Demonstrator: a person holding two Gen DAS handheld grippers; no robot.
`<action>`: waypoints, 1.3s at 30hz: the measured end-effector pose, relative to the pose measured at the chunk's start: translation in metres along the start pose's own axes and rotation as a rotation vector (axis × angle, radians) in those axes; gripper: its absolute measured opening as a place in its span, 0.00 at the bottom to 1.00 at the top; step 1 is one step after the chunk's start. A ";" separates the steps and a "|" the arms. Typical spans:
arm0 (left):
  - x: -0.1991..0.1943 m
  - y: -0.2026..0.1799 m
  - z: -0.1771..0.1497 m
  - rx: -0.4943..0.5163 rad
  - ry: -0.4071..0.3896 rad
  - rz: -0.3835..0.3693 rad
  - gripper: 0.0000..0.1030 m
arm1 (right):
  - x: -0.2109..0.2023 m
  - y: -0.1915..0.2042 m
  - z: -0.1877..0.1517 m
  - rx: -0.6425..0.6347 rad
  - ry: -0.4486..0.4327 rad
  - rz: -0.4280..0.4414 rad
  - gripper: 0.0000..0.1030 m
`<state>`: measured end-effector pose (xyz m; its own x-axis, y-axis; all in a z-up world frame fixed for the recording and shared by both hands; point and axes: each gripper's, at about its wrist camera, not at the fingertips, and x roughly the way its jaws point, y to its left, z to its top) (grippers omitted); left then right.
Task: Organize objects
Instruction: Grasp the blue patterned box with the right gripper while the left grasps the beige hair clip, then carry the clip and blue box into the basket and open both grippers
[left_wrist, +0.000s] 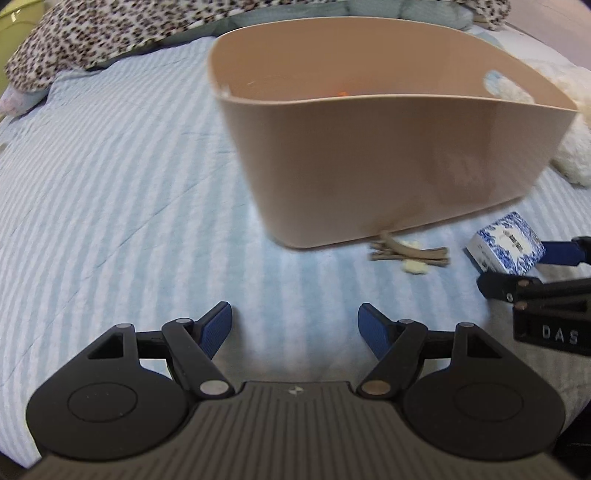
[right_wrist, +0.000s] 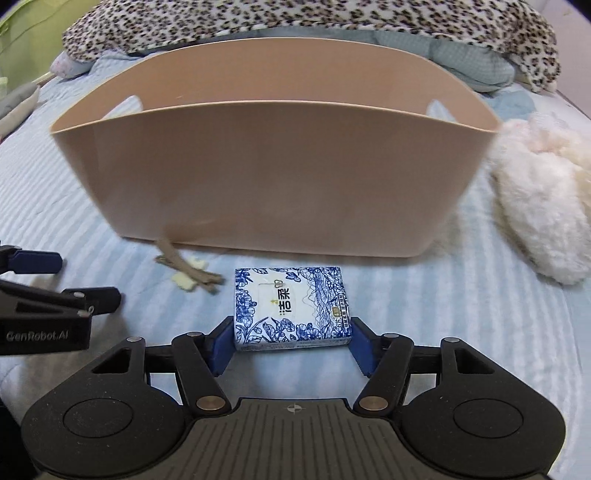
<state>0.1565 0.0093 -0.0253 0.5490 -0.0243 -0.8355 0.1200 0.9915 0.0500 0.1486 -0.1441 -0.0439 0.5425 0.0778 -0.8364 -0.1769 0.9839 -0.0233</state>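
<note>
The right gripper (right_wrist: 291, 338) clamps a blue-and-white tissue pack (right_wrist: 290, 308) by its two short ends, both blue pads (right_wrist: 221, 343) pressed to its sides, the pack held level just in front of a tan basket (right_wrist: 258, 177) on a striped bed (right_wrist: 461, 306). The left gripper (left_wrist: 295, 325) hangs wide apart with nothing between its fingers, over bare sheet in front of the basket and well left of the pack (left_wrist: 506, 243). A small bundle of brown sticks (right_wrist: 188, 271) with pale scraps lies against the basket's base, between the two grippers. A white fluffy toy (right_wrist: 543, 206) rests beside the basket's right end. A leopard-print blanket (right_wrist: 295, 18) is heaped behind it
</note>
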 end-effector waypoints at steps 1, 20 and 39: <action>0.000 -0.004 0.000 0.006 -0.005 -0.008 0.74 | -0.001 -0.004 0.000 0.007 -0.003 -0.008 0.59; 0.025 -0.054 0.011 -0.064 -0.090 -0.055 0.90 | 0.005 -0.037 -0.004 0.069 0.011 -0.066 0.59; 0.029 -0.037 0.018 -0.075 -0.081 -0.038 0.59 | 0.011 -0.035 -0.001 0.045 0.012 -0.075 0.59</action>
<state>0.1829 -0.0306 -0.0412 0.6107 -0.0694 -0.7888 0.0817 0.9964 -0.0244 0.1604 -0.1774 -0.0530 0.5431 0.0018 -0.8397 -0.0985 0.9932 -0.0615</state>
